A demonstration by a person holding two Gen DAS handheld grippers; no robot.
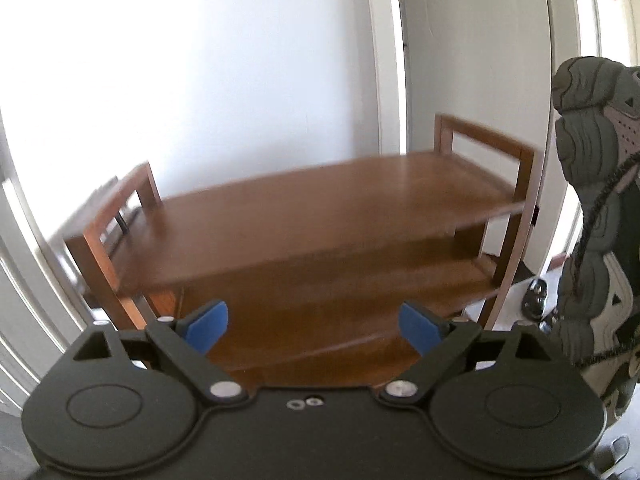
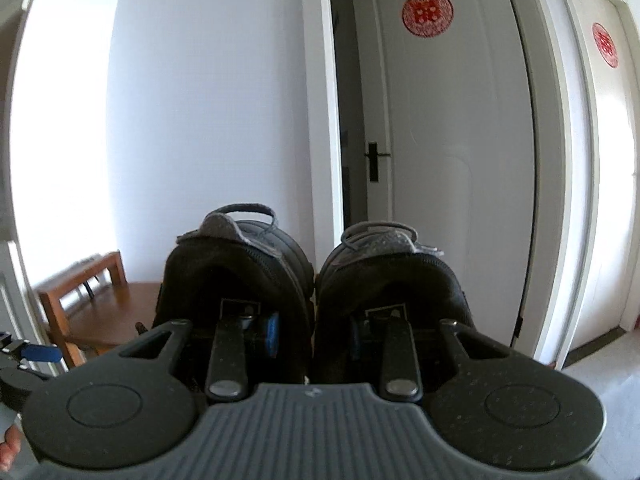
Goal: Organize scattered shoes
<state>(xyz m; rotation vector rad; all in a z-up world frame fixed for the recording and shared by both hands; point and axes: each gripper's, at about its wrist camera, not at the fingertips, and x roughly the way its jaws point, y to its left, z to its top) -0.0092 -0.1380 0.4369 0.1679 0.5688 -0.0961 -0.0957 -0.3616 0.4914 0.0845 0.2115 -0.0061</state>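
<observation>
A: R side status?

B: right gripper (image 2: 314, 334) clamped on the pair of shoes (image 2: 312, 280). Heels face the cam, toes point away. One finger sits inside each shoe's opening, so the two inner collar walls are pinched together btw the blue pads (image 2: 272, 336). Shoes side by side, touching at the middle, upright, level-ish.

A: off the ground?

B: yes, hanging in air in front of the white wall (image 2: 200, 120) and door (image 2: 452, 160). Wooden shoe rack (image 2: 80, 304) is lower left in that view, behind and below the pair, not touching.

A: L side?

B: left gripper (image 1: 314, 326) spread wide, nothing btw the fingers (image 1: 208, 326). Rack top shelf (image 1: 320, 208) straight ahead of it and below, bare wood. Lower shelves visible under it.

A: can L cam see the shoes?

B: yes, far right edge. Grey lugged sole (image 1: 588, 184) faces the cam, lace dangling. Well to the right of the left fingers, no contact. Sits right of the rack's end frame (image 1: 516, 184).

A: anything else?

B: small dark obj on the floor by the rack's right leg, can't tell what. Frames blurred.
</observation>
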